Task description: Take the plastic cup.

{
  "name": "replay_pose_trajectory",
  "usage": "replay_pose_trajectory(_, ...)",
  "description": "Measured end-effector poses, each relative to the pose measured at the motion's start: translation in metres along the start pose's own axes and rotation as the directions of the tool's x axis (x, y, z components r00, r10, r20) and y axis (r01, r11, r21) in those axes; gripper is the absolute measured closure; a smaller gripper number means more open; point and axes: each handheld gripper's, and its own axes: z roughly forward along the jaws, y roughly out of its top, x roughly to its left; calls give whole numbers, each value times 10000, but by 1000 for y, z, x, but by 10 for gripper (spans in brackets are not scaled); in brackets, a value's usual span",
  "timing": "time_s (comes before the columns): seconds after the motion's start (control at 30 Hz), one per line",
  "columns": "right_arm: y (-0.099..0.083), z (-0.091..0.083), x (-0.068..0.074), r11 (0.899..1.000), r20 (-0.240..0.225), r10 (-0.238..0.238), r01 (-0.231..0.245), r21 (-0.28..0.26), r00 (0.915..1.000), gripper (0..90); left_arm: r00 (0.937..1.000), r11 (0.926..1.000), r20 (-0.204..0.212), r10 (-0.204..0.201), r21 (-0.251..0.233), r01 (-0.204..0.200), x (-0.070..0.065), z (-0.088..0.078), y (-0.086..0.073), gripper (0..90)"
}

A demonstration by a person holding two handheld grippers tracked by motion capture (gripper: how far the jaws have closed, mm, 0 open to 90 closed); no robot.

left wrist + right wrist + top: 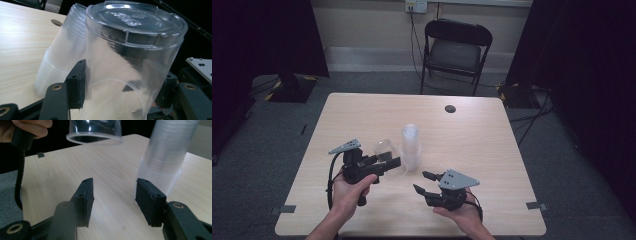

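Nearest the front edge of the desk, toward its right corner, the right gripper hovers just off the wood w/ its black jaws about halfway apart and nothing between them; the right gripper view shows bare pale woodgrain in the gap. Left of it, a bit further in, the left gripper has its pads pressed on the sides of a single clear plastic cup, held off the desk, tipped, w/ its base away from the gripper. It looks v. light and thin-walled, so I'd judge it flexes and could crack or pop out if squeezed hard; smooth and glossy too, so prob. slippery. Best hold seems to be across the lower wall near the rolled rim, where it's stiffest, which is roughly where the pads sit now. Base is a flat disc w/ moulded lettering and small ribs. Just beyond, near the desk's middle, stands an upside-down stack of cups, nested tight, cloudy from the many layers, tapering up; likely top-heavy and easy to knock. Further back near the far edge is a dark round cable hole, and past the desk a black folding chair on grey carpet.
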Motion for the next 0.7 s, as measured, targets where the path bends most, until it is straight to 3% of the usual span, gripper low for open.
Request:
replay_pose_trajectory(0.13,4,3,2,9989,18,-341,341,-316,9994,502,9999,9999,103,-93,73,92,-3,0,1,403)
replay_pose_trajectory(0.23,9,6,3,9962,143,-558,566,-656,9983,528,9975,9985,458,-536,79,533,-3,0,1,417)
replay_pose_trajectory(0.37,12,7,4,9943,177,-658,671,-834,9977,551,9954,9973,623,-724,133,717,-3,1,1,421)
replay_pose_trajectory(0.57,19,8,6,9872,146,-774,787,-1385,9969,572,9830,9903,1204,-1388,150,1380,-4,3,1,429)
replay_pose_trajectory(0.7,23,8,7,9822,105,-816,822,-1687,9966,579,9821,9903,1277,-1388,154,1379,-3,3,1,434)
